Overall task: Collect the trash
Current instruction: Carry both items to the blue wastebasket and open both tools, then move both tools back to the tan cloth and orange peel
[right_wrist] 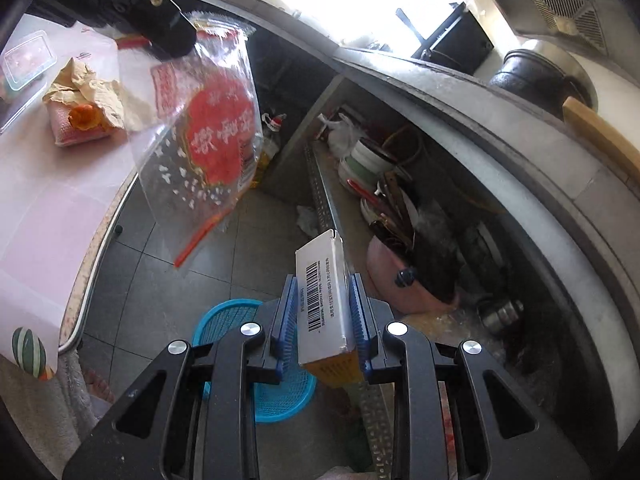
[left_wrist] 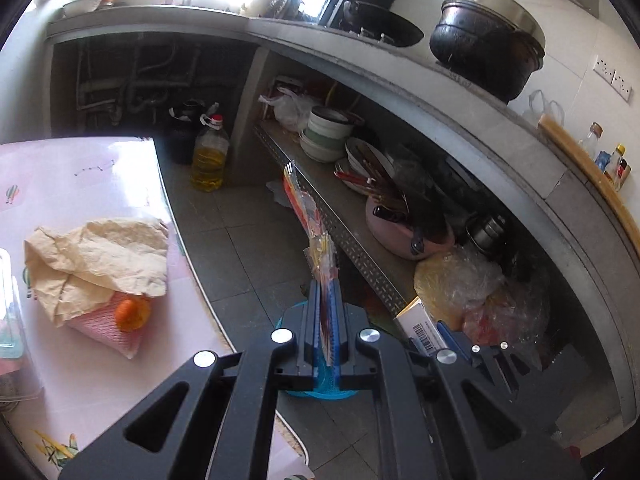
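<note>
Now we are carrying two pieces of trash at once, and what matters is where the blue basket point(right_wrist: 256, 360) is sitting relative to each. Our right gripper point(right_wrist: 324, 316) is clamping a small barcoded box point(right_wrist: 326, 300) between its blue pads, jaws part-way apart on the box's width, its long axis pointing forward along the fingers. Our left gripper point(left_wrist: 326, 320) is pinched nearly closed on a clear plastic bag point(left_wrist: 316, 232) with red print, which in the right wrist view is hanging flat and slack above the floor beside the table point(right_wrist: 48, 200).

The basket is standing on the tiled floor below both grippers, just left of the box and nearly under the bag's grip. We are judging the left hand as the better placed over it; the right needs to shift leftward. More trash, crumpled brown paper point(left_wrist: 100, 256), is waiting on the table.
</note>
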